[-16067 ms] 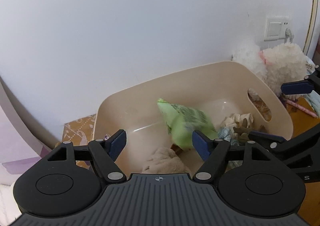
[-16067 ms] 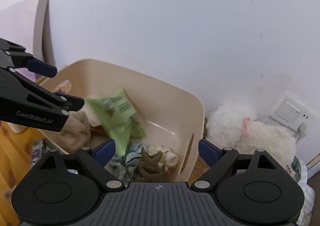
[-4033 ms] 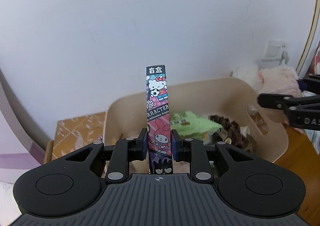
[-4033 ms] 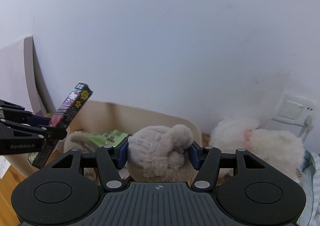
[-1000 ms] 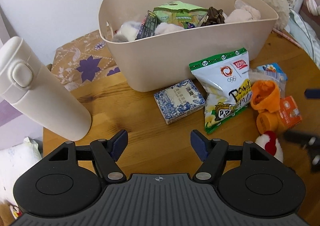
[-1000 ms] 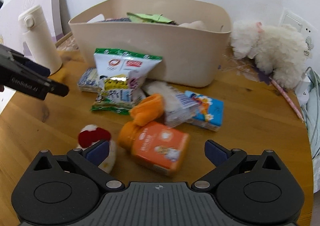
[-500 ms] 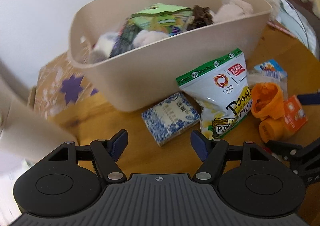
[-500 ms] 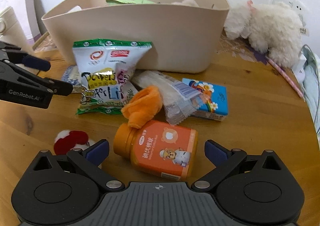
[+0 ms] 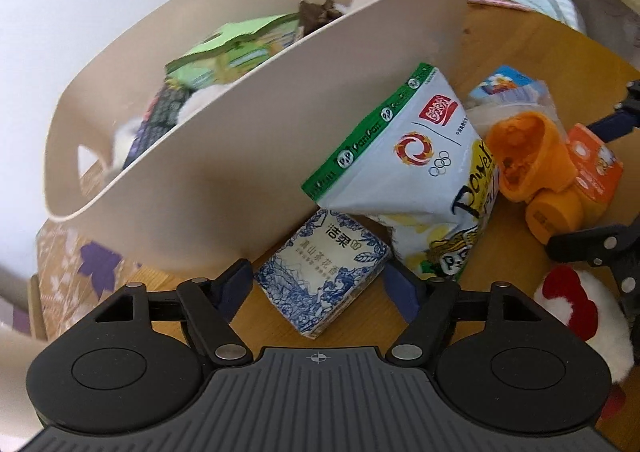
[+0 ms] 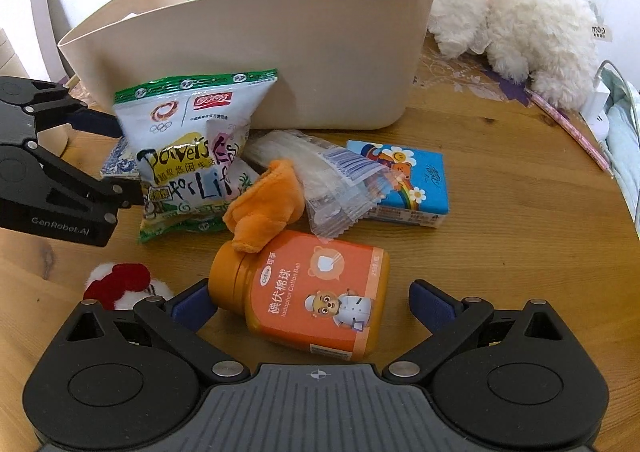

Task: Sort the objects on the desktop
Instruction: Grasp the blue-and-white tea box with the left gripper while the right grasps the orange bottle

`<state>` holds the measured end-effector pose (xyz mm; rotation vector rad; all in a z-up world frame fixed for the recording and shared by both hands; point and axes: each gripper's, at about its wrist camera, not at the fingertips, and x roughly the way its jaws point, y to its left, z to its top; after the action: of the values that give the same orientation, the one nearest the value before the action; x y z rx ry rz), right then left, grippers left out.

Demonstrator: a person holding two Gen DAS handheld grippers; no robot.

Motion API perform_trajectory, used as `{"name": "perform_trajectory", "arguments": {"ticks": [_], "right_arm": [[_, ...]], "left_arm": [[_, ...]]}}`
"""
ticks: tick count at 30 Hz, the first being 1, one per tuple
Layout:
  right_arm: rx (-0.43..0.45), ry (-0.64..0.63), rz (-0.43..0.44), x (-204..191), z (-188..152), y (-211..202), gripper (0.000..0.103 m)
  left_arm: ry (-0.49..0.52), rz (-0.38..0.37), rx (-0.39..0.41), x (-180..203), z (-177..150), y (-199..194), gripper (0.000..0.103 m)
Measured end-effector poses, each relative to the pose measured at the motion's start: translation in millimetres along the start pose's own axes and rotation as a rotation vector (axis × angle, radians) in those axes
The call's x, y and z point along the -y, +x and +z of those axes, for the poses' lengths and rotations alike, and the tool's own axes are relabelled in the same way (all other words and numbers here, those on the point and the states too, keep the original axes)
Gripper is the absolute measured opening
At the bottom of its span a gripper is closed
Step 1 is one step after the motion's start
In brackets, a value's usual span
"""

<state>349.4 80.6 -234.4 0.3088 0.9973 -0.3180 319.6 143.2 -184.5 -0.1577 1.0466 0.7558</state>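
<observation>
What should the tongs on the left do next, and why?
Probably lower the left tongs a little further over the blue-and-white tissue pack, then close. Their jaws are opening, the pack lies flat on the table between them untouched, and the bin stands just behind it.

Black left tool [image 9: 319, 284], blue pads [image 9: 236, 284], silver screws.

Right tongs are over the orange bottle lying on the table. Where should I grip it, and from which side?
Grip the orange bottle across its wide labelled body, coming down from above. It lies on its side, cap toward the left finger, and already sits between the open right tongs. Stay off the cap end: the orange plush piece rests on it and could get pinched.
</observation>
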Motion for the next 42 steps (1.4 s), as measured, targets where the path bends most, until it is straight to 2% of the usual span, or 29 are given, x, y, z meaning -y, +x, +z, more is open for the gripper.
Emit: {"name": "perform_trajectory", "arguments": {"ticks": [4,10,12,14,15,17,20,22,25,26,28,31,42], "right_arm": [[-0.004,0.008,-0.021,1,-1,2,0.103],[0.0,-0.003,-0.037,4,0,5,0.103],[0.001,-0.002,-0.042,5,0,5,0.103],[0.002,-0.002,-0.044,7,0,5,0.103],[0.003,-0.003,-0.045,7,0,5,0.103],[0.006,-0.005,-0.047,8,0,5,0.103],[0.009,-0.009,-0.054,9,-2,4,0.103],[0.012,-0.008,-0.051,10,-2,3,0.103],[0.02,-0.015,-0.057,10,-1,3,0.097],[0.022,-0.018,-0.058,11,0,3,0.092],[0.028,-0.028,-0.057,11,-1,1,0.086],[0.032,-0.032,-0.056,12,-2,-1,0.086],[0.046,-0.031,-0.056,23,-9,-10,0.086]], "left_arm": [[-0.011,-0.034,0.002,-1,1,3,0.086],[-0.031,-0.049,-0.009,-2,7,8,0.092],[-0.1,-0.037,-0.033,-5,10,11,0.092],[-0.226,-0.043,-0.092,-12,14,15,0.092],[-0.326,-0.058,-0.139,-18,16,19,0.092],[-0.433,-0.045,-0.156,-23,17,20,0.092],[-0.428,-0.014,-0.154,-18,19,20,0.092],[-0.463,0.0,-0.148,-17,18,19,0.092],[-0.499,0.022,-0.145,-16,16,16,0.092],[-0.503,0.026,-0.146,-16,16,15,0.092],[-0.507,0.029,-0.145,-18,15,14,0.089],[-0.508,0.032,-0.119,-22,17,8,0.068],[-0.582,0.042,-0.116,-33,4,-7,0.066]]}}
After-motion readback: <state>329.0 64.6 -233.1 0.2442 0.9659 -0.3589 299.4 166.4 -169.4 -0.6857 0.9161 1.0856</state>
